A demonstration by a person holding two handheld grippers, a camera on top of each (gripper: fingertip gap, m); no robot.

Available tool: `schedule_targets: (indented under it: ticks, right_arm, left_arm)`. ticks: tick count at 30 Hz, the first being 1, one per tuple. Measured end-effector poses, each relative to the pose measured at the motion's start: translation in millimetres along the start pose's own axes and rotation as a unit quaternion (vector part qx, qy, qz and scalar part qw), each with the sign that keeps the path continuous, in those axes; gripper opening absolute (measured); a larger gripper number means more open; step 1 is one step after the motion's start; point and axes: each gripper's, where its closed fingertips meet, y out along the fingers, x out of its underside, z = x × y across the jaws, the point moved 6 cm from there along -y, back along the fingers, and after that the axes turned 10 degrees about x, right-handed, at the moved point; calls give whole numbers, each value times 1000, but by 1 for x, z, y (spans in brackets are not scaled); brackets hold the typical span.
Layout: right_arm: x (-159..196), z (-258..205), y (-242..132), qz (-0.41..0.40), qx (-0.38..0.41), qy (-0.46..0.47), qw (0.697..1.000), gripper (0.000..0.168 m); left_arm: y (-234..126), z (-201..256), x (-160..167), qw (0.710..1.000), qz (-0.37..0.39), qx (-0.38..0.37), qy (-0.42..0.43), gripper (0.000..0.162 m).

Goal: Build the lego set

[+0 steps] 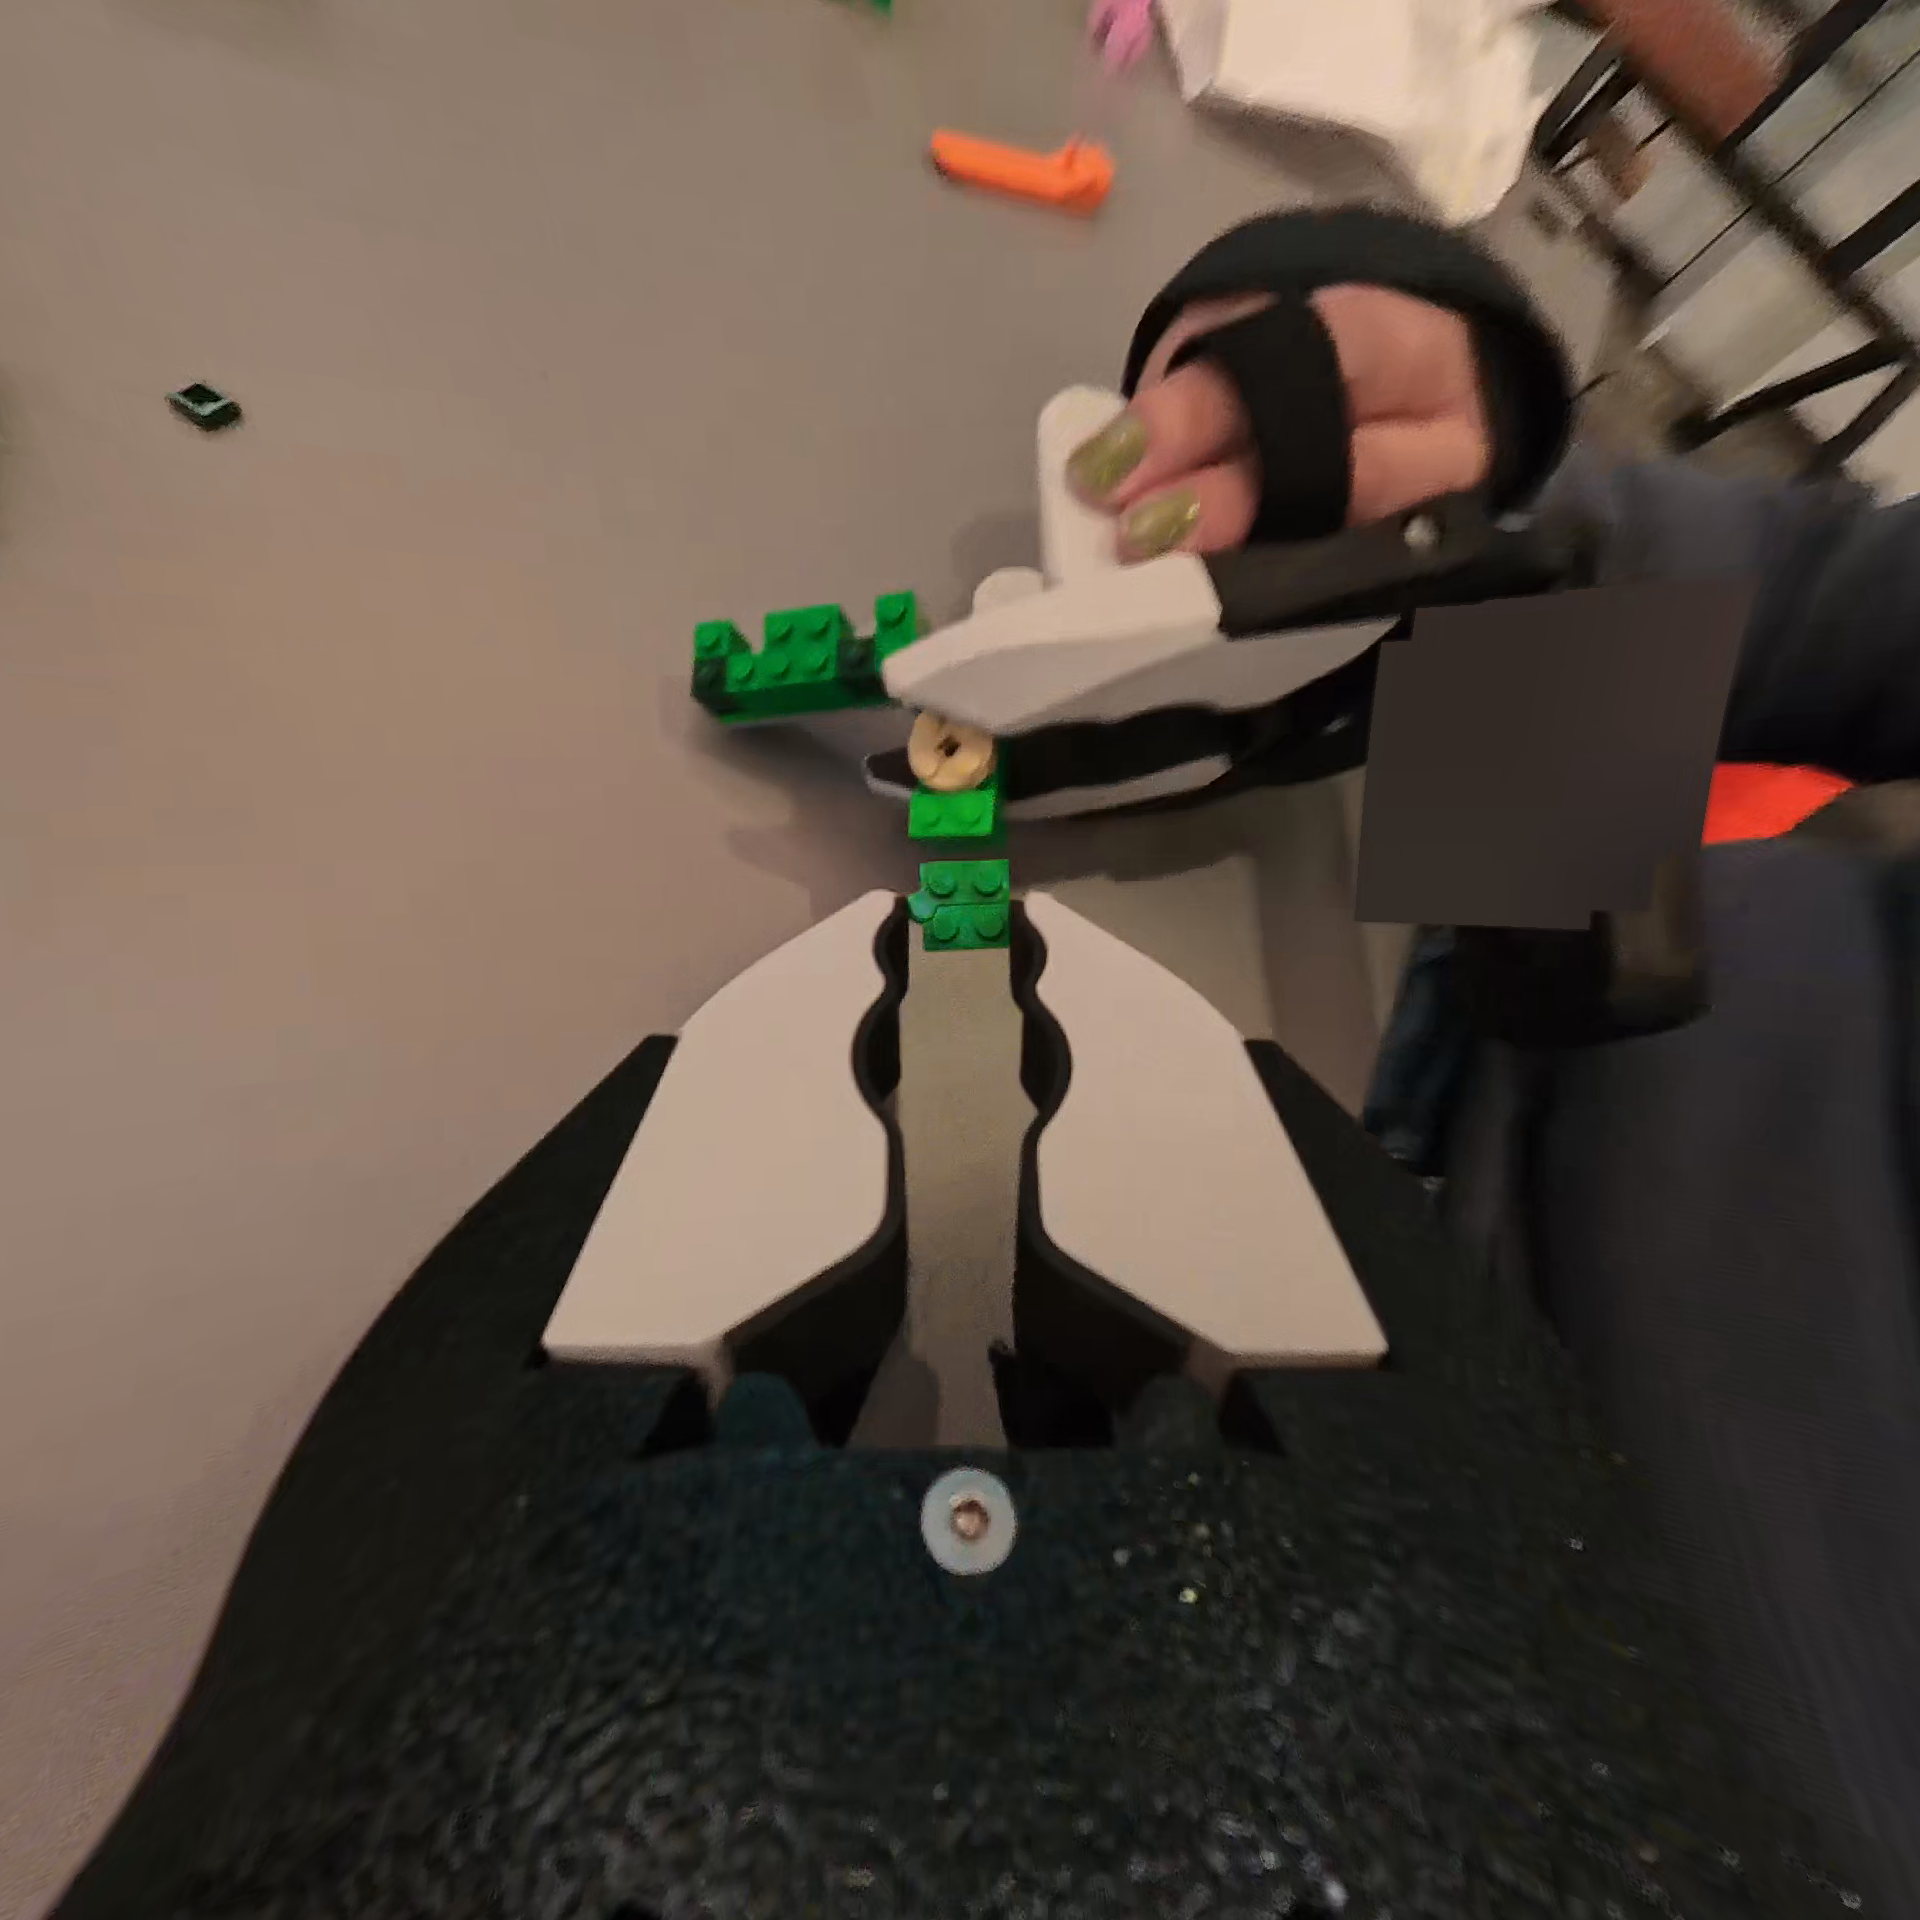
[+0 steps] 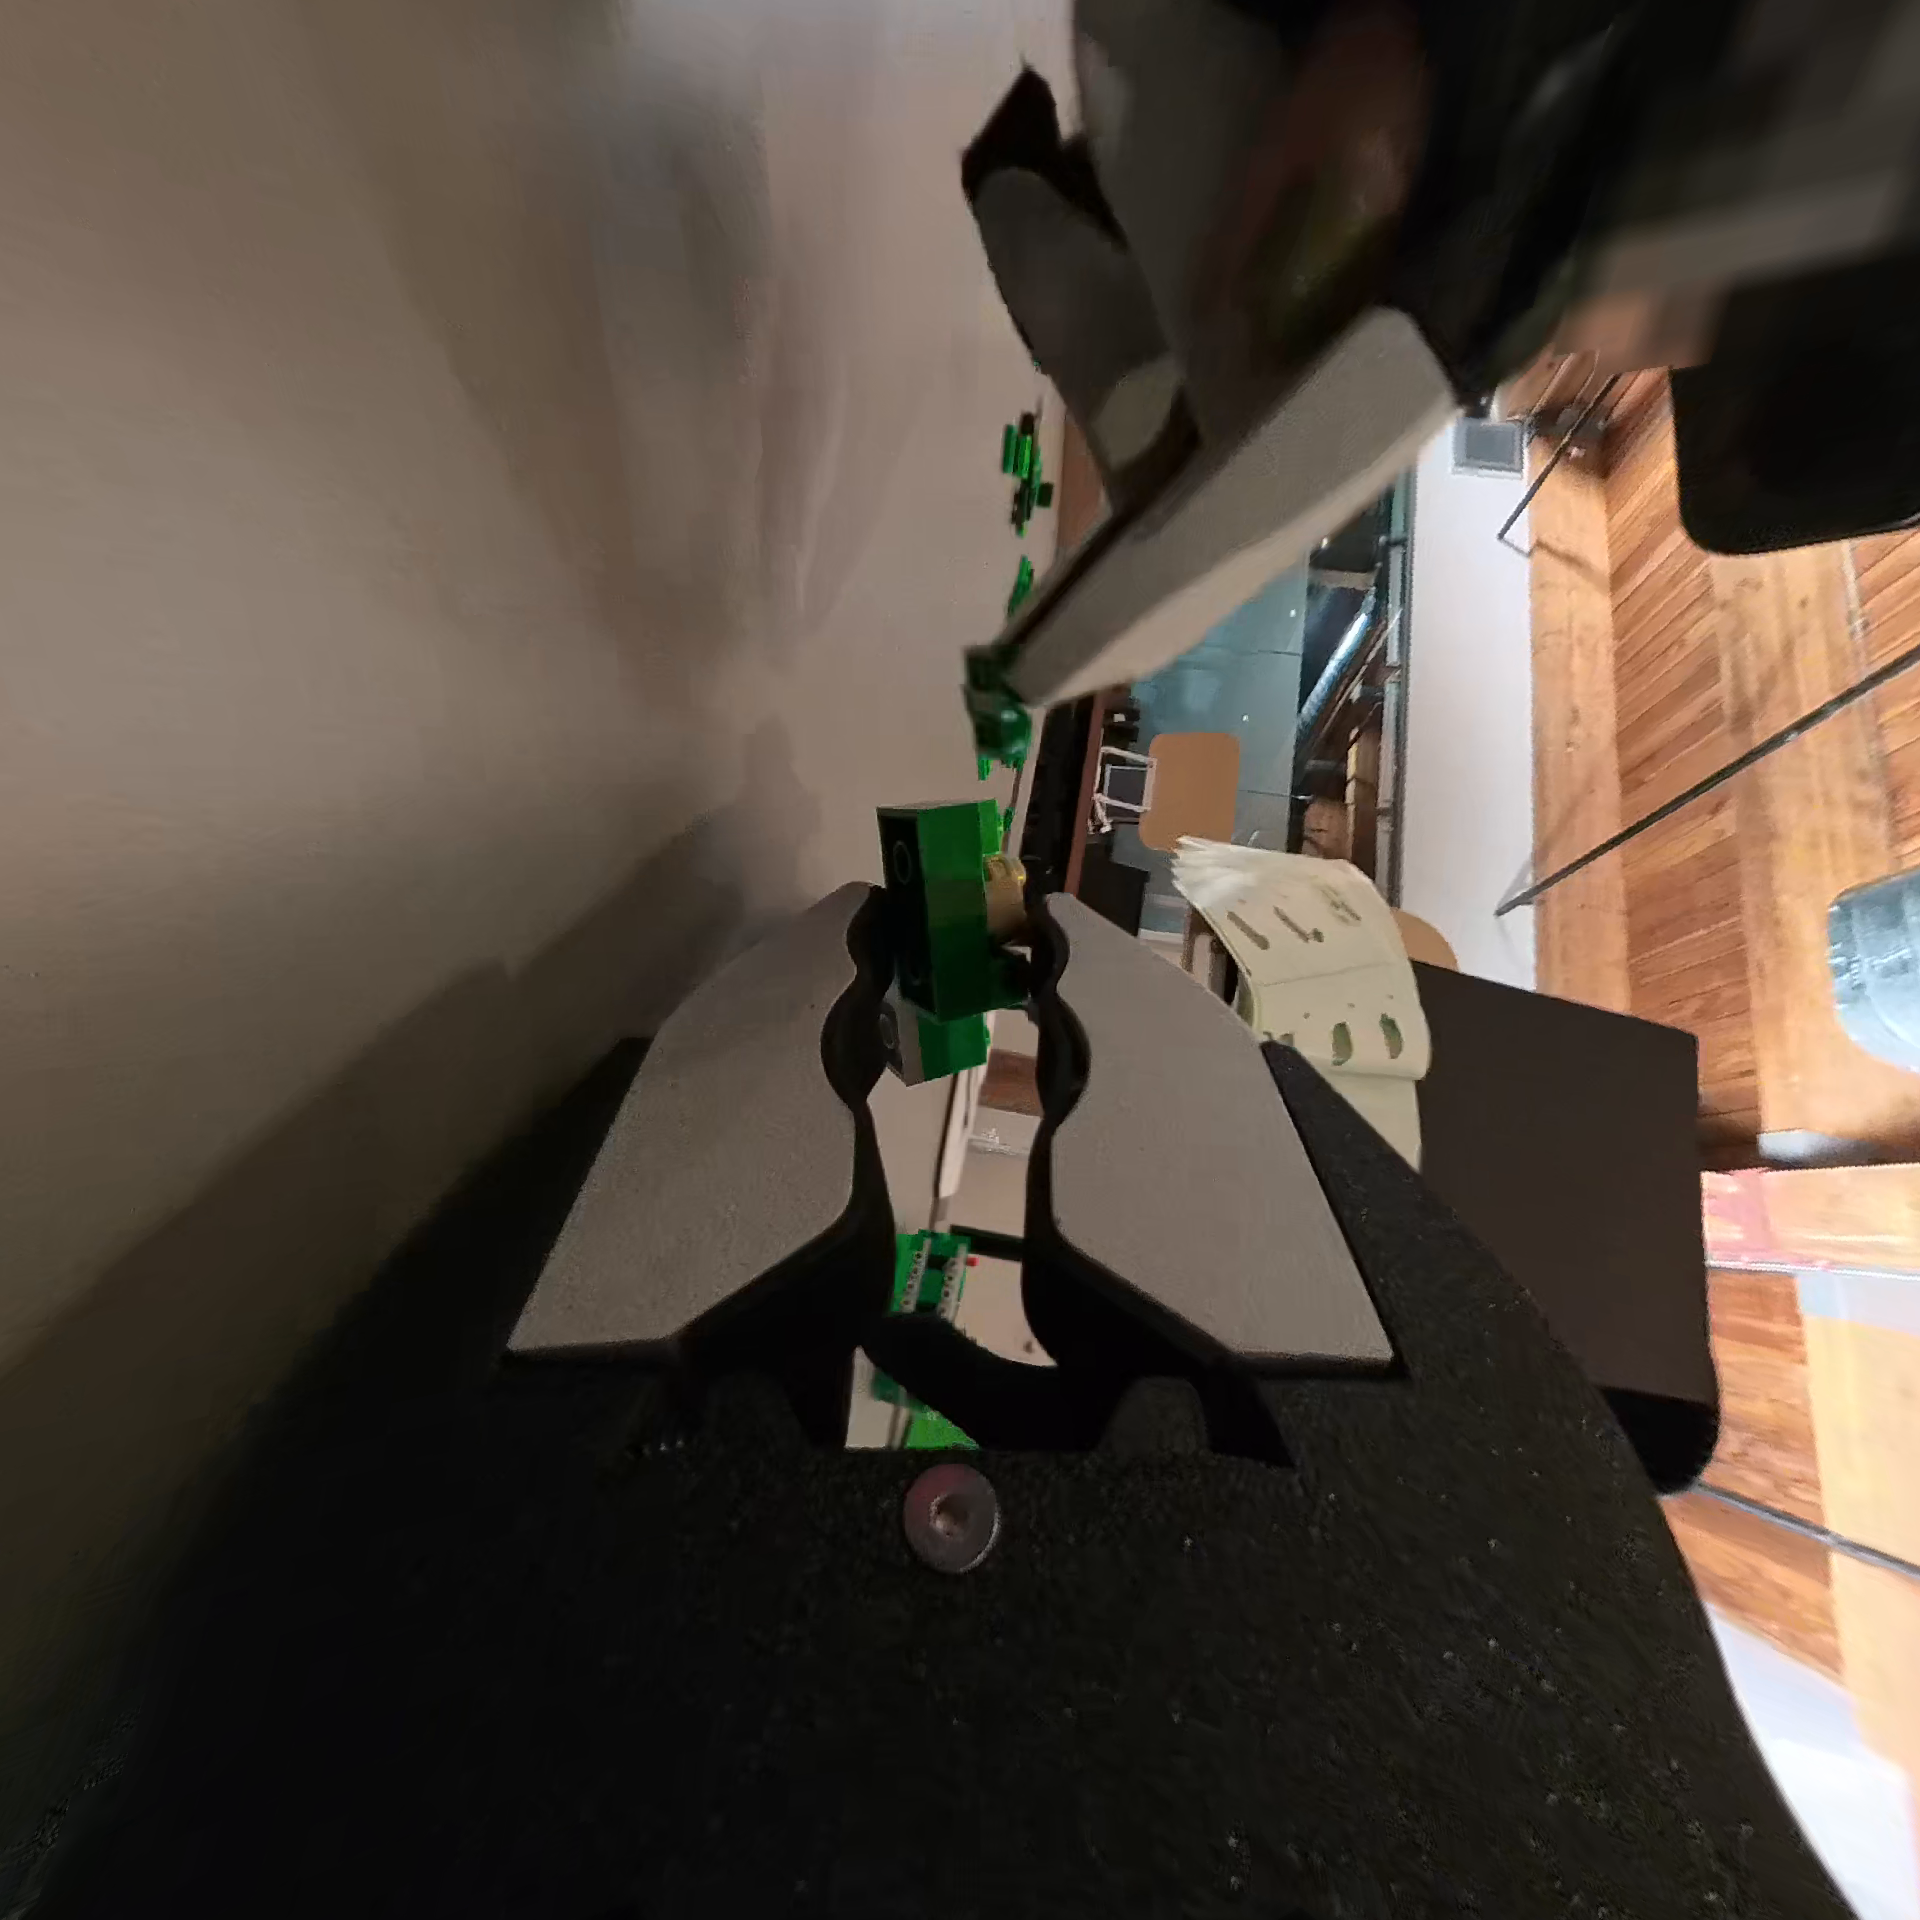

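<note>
A small stack of bright green plastic lego plates [image 1: 968, 906] is pinched at the very tips of the left tool [image 1: 961, 914], held in the air above the grey counter [image 1: 364, 727]. Just beyond this stack, with a thin gap between them, hangs a second piece: a bright green lego bracket with a tan round stud piece on its side [image 1: 956, 784]. The right tool [image 2: 956, 940] grips that bracket, its two fingers closed against the green block on one side and the tan round piece on the other.

The step in hand looks like joining two sub-assemblies in mid-air. The next move likely calls for lining up studs with sockets, then pressing the two pieces squarely together while both grips stay firm; a skewed push could pop the small stack out from between the fingertips.

The left tool's grey fingers [image 1: 748, 1122] are narrowly spaced, closed only as far as the stack's width allows. A person's hand [image 1: 1299, 426], in a black strap, works the right tool's handle.

Beyond the held stack, a larger bright green lego assembly with raised ends [image 1: 800, 655] lies on the counter, partly behind the right tool's finger. Farther off lie an orange plastic brick separator [image 1: 1023, 171] and, well away to the left, one dark green small piece [image 1: 205, 403]. In the right wrist view, an open cream instruction booklet [image 2: 1309, 956] shows to the side of the bracket.
</note>
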Motion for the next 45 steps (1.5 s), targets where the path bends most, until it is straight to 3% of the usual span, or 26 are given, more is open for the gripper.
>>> schedule_targets:
  ticks: [4,22,45]
  right_arm:
    - [-4,0,0,7,3,-1,1000,25]
    - [-8,-2,-3,36,-9,33,999,25]
    - [-19,-1,-14,97,1,-17,995,25]
  left_arm:
    - [-1,1,-5,999,29,34,-18,18]
    - [6,-4,0,997,-23,51,-55,18]
    - [9,2,-8,971,-212,103,-31,18]
